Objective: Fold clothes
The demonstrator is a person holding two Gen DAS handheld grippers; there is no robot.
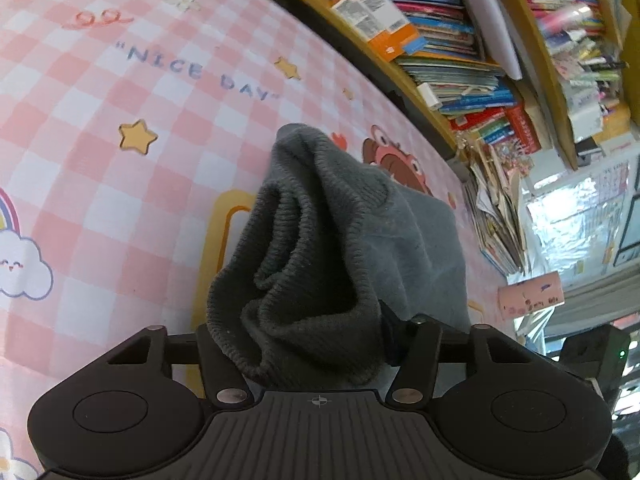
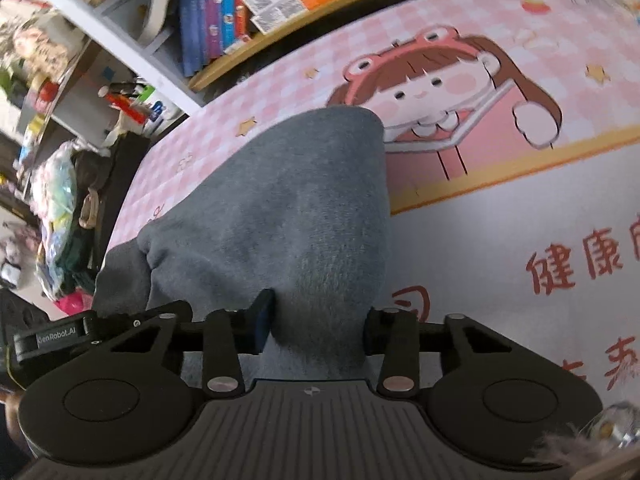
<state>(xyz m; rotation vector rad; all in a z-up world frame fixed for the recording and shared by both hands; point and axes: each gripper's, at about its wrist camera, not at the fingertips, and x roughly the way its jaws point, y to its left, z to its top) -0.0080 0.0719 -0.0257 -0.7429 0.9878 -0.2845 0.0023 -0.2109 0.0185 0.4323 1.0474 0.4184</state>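
Observation:
A grey knit garment [image 1: 320, 220] lies bunched on the pink checked tablecloth [image 1: 100, 128]. In the left wrist view its ribbed hem is gathered in folds between the fingers of my left gripper [image 1: 308, 336], which is shut on it. In the right wrist view the smoother grey body of the garment [image 2: 280, 200] rises from my right gripper [image 2: 320, 324]. Its blue-padded fingers [image 2: 264, 320] pinch a thick fold of it. The cloth hides both grippers' fingertips. The two grippers hold the garment side by side, and part of another black gripper body [image 2: 52, 338] shows at the left edge.
The tablecloth [image 2: 500, 184] carries a cartoon girl print and red characters. Crowded bookshelves [image 1: 440, 40] run along the table's far edge, with stacked books and boxes [image 2: 224, 12]. Bags and clutter [image 2: 60, 208] sit beyond the table's left end.

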